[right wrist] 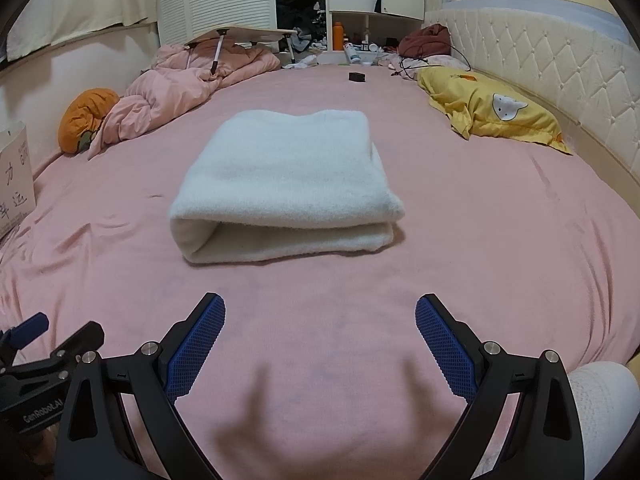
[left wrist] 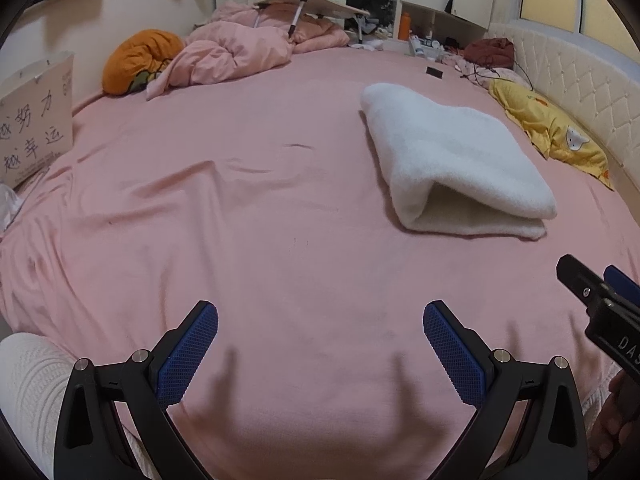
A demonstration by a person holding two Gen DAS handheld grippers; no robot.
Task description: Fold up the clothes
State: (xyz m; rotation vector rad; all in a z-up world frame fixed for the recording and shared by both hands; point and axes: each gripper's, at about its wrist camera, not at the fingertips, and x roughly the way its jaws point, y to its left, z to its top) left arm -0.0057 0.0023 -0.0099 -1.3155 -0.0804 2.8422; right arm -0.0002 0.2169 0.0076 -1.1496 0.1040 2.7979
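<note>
Lying folded on the pink bed sheet (right wrist: 480, 240), the white fleece garment (right wrist: 286, 184) is seen as a thick, layered rectangle, its rounded fold facing the cameras and its layers stacked fairly squarely. It already lies as the task would have it, though whether further folds are intended cannot be settled from this moment; the same scene would suit a finished bundle or one awaiting a last halving.

Both tools are held low over the near part of the bed, with nothing between their blue pads. The left tool (left wrist: 320, 344) is spread wide and empty, and the right tool (right wrist: 320, 340) is likewise spread wide and empty. The garment is found ahead of the right tool, nearly centred in its view and clearly apart from the pads; from the left tool it lies ahead and off to the right (left wrist: 456, 164), further away.

If any tidying is judged necessary, the soft pile should be gripped near an edge through all layers together, so that the stack is not dragged open, and the sheet beneath should be kept out of the pinch. The thick fleece is likely to spring back, so any crease would need to be pressed down evenly rather than tugged from one corner.
</note>
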